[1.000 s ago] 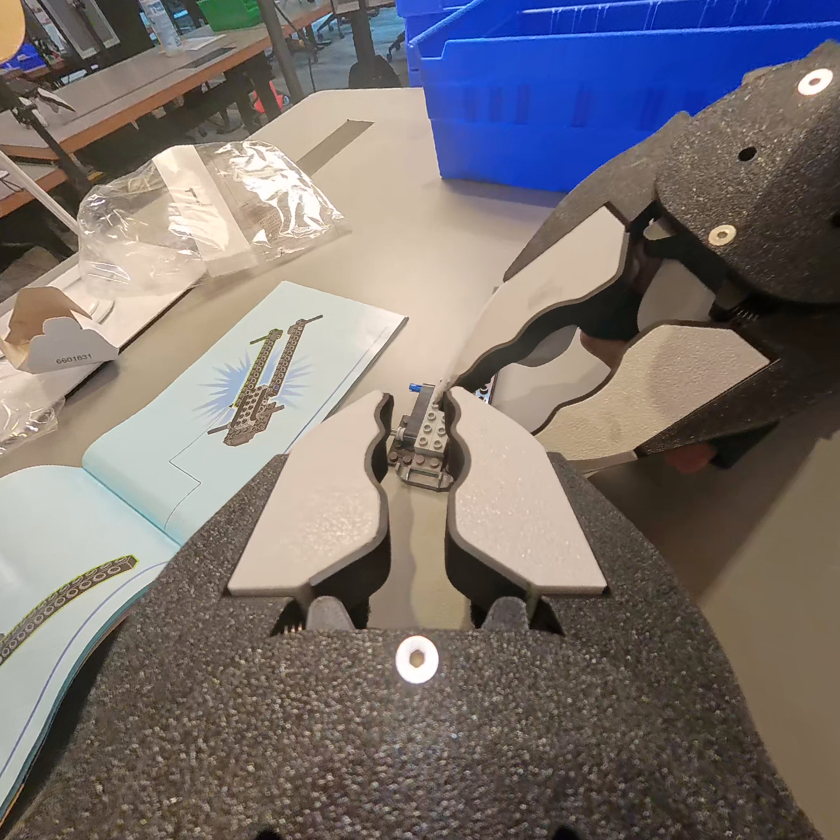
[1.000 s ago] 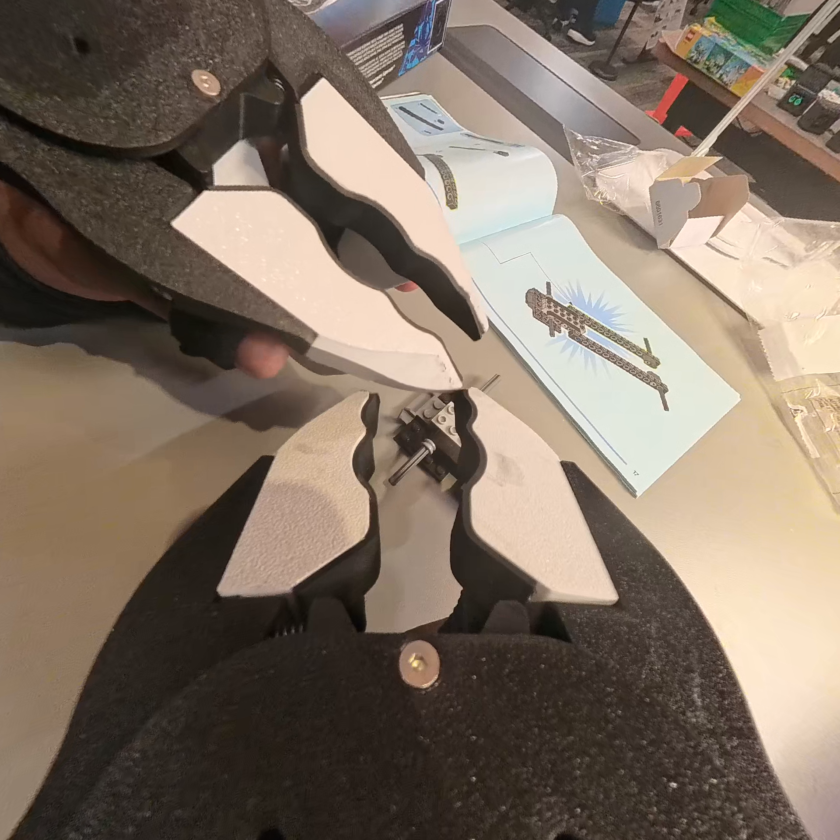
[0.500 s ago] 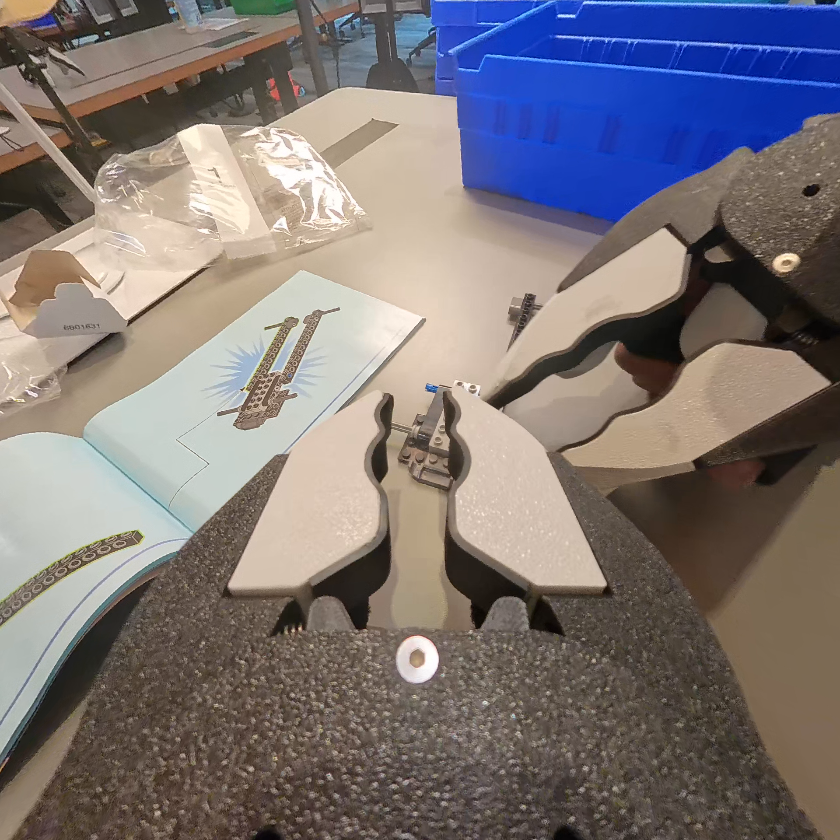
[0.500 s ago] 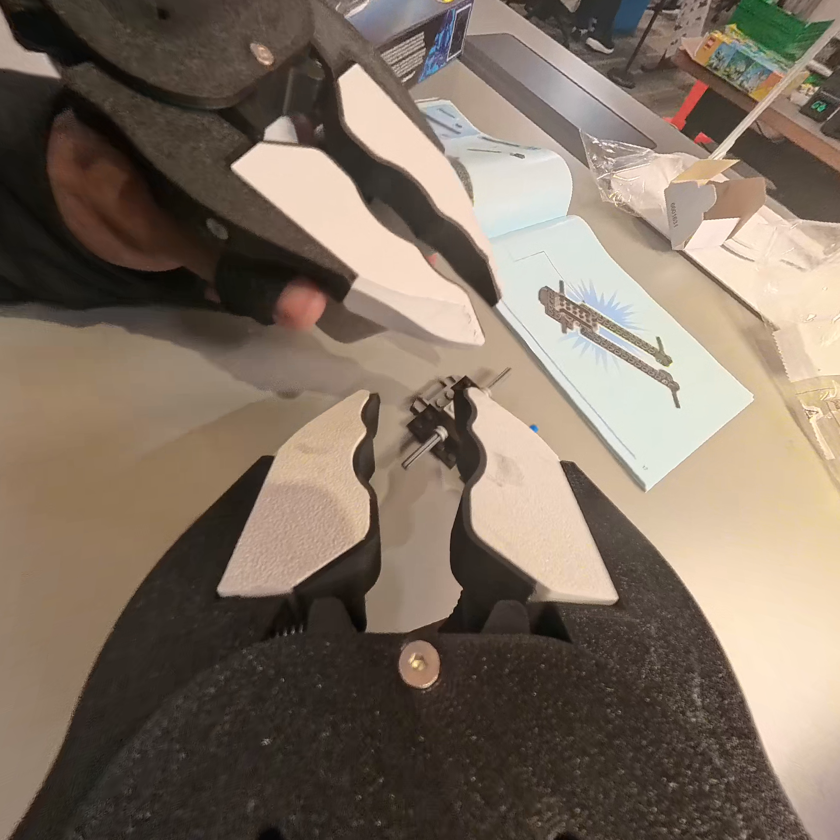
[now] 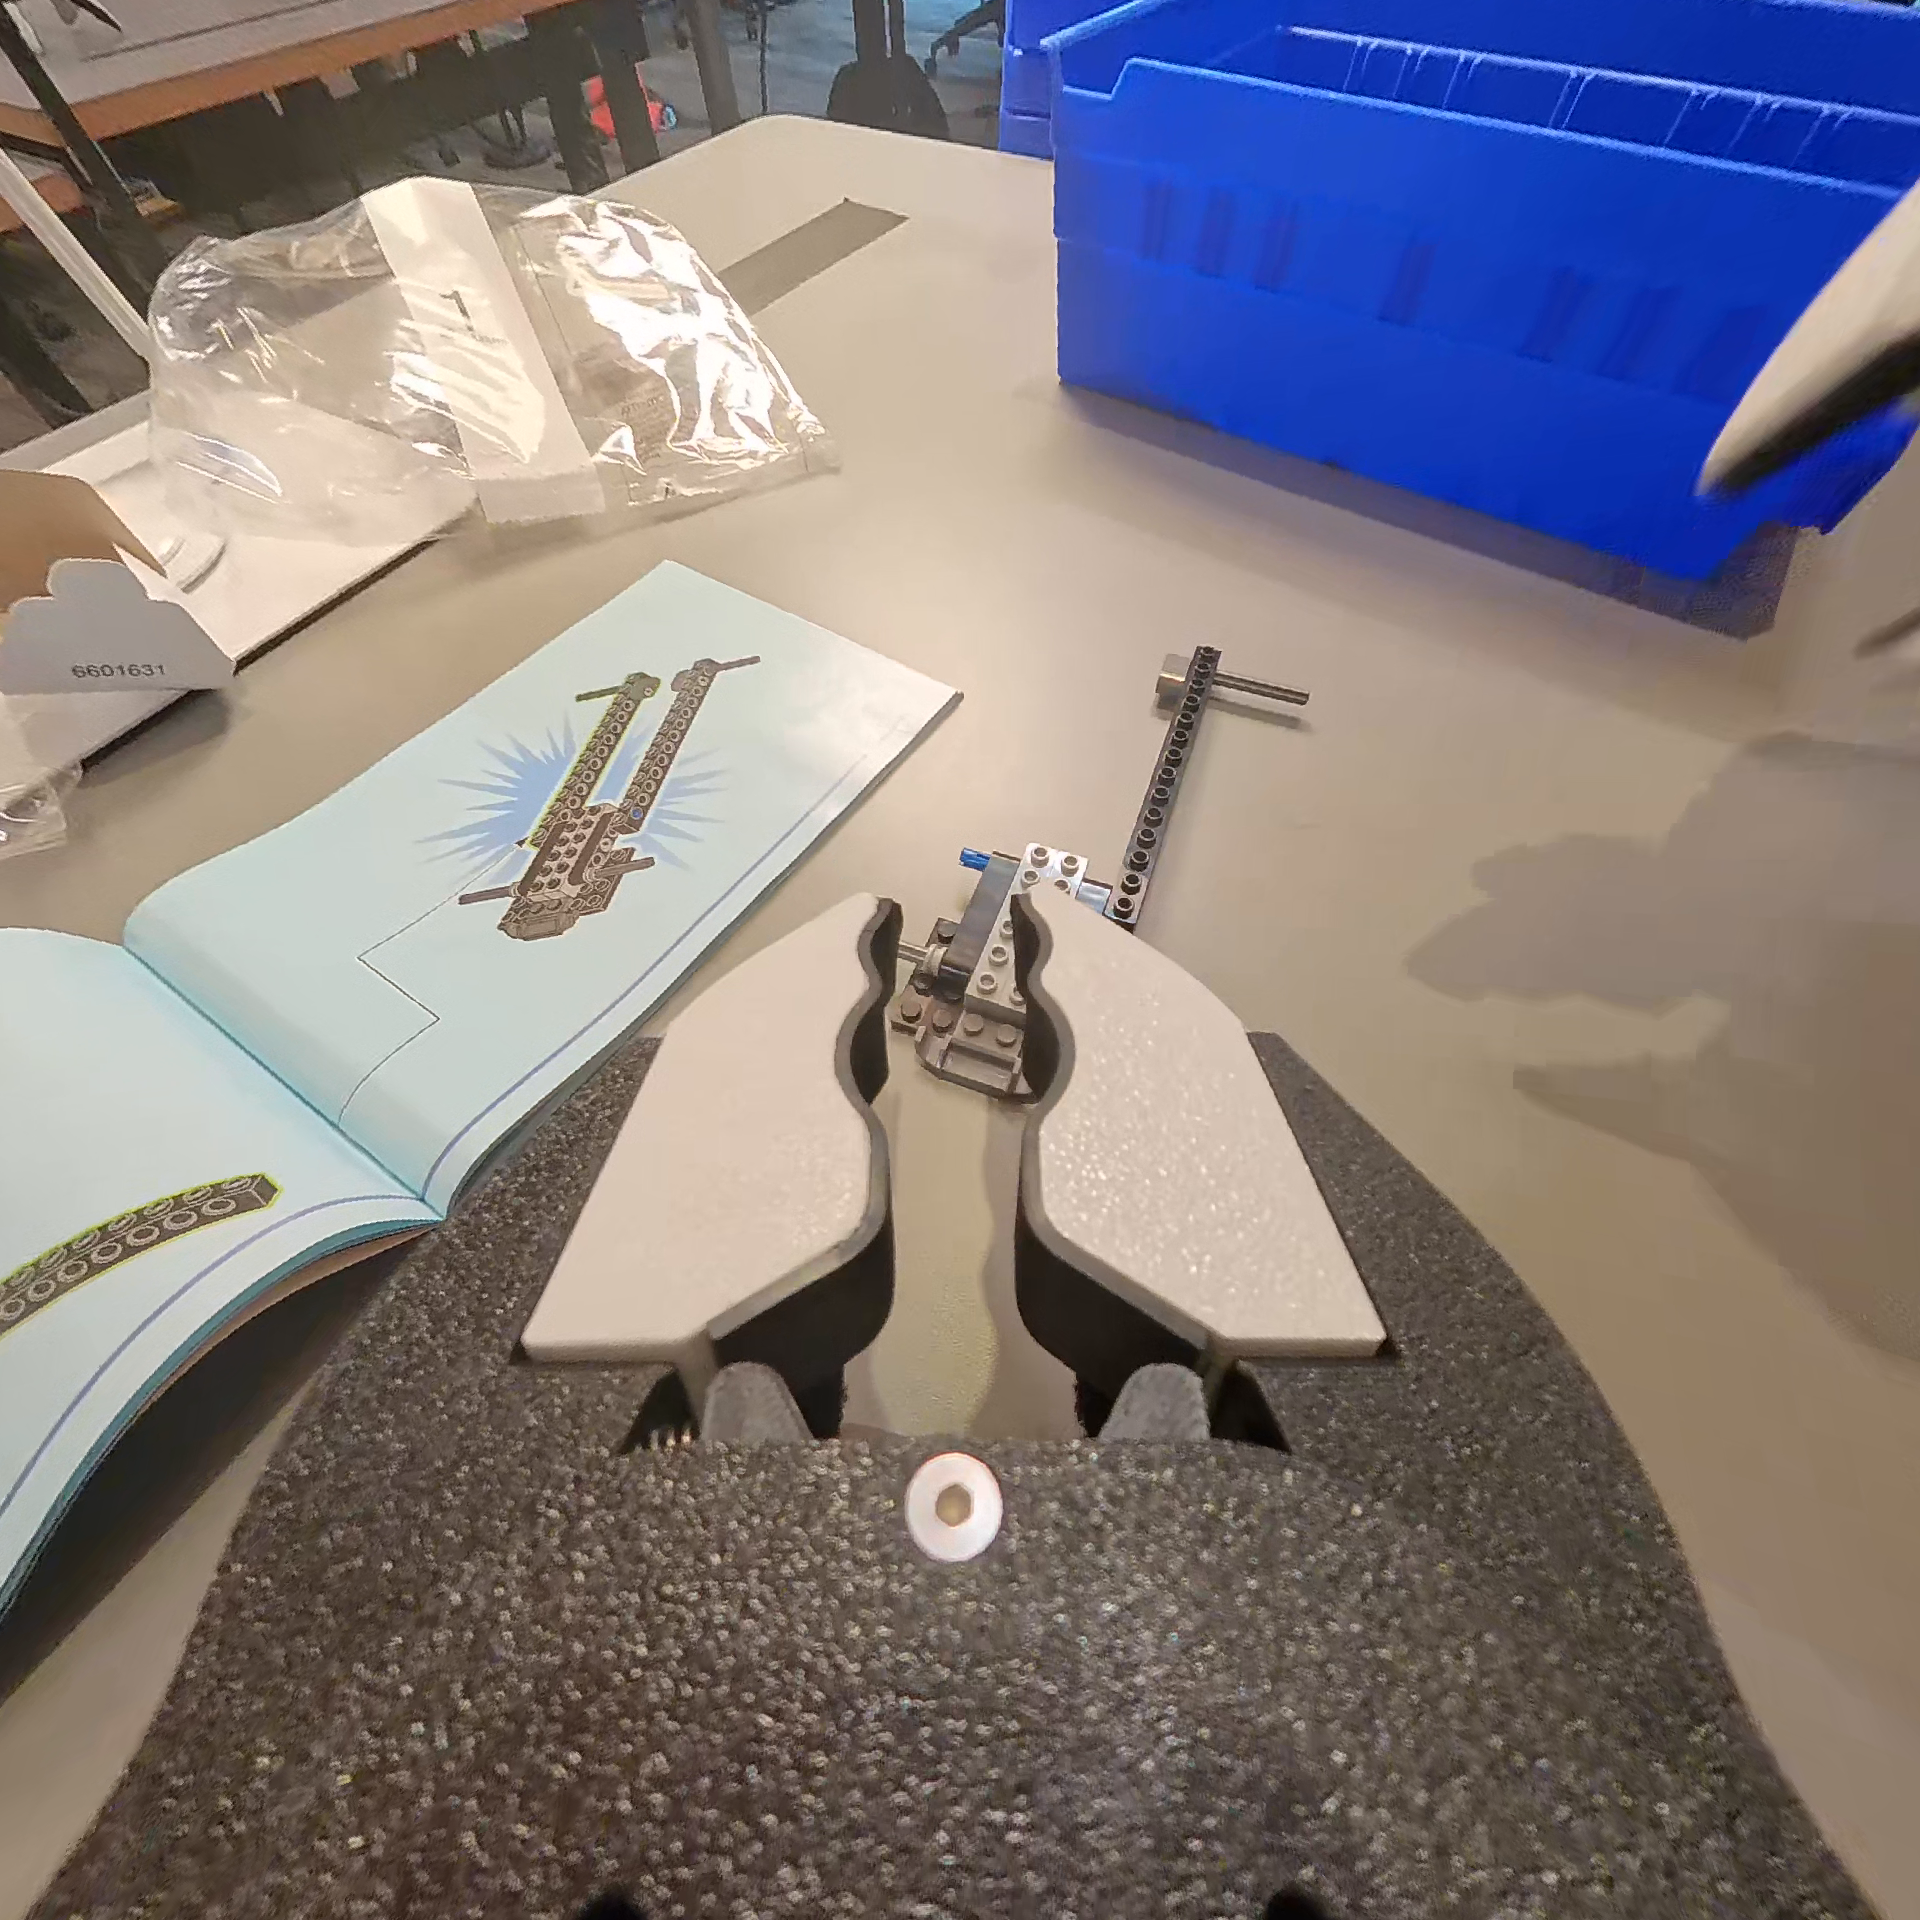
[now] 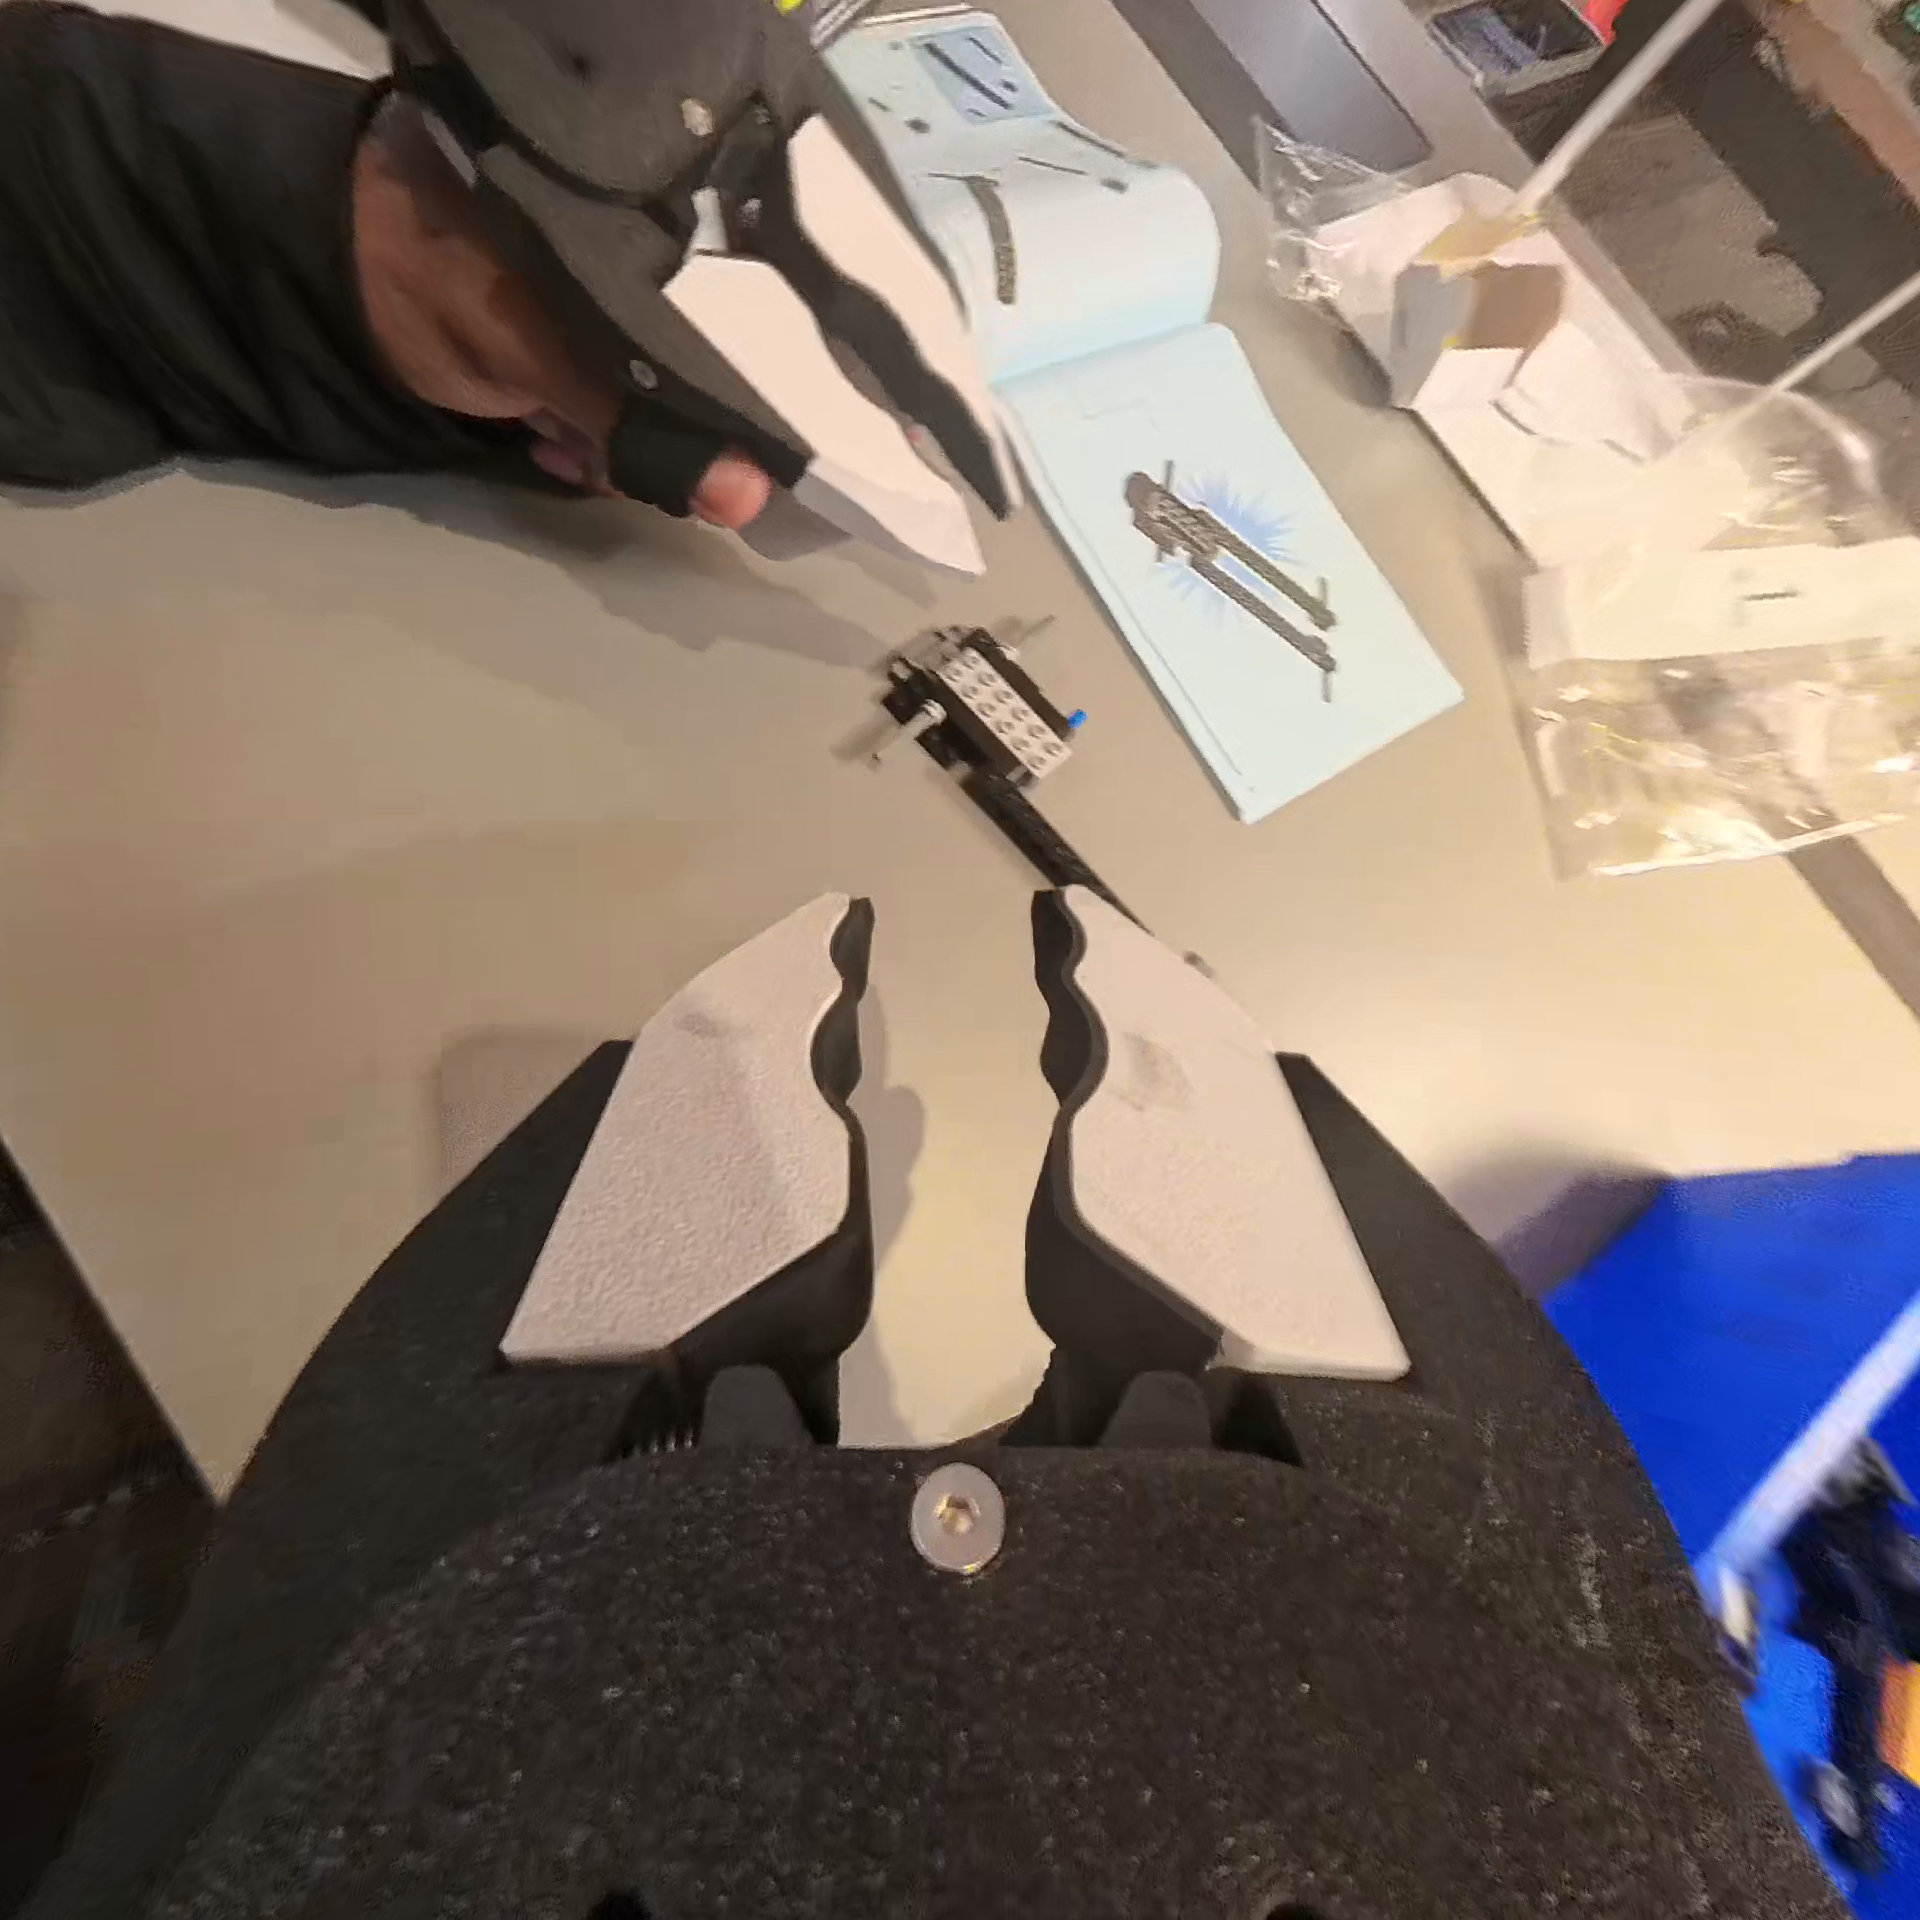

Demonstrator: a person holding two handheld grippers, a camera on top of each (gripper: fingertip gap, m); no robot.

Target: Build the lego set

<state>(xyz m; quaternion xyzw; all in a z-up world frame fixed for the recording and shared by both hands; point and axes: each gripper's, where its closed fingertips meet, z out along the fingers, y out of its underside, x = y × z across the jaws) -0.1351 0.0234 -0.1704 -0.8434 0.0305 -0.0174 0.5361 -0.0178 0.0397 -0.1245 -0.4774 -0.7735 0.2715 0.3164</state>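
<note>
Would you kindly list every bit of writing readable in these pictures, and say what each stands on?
Cardboard flap: a printed number, legible; I do not copy writing.
Plastic bag: a large digit, legible; fine print too small.
Booklet: drawings only, no words readable.
Blue bin: none.

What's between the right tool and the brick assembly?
A long black beam on the table, running from the assembly toward the right tool. The rest of the stretch is bare. The right wrist view shows it.
</note>
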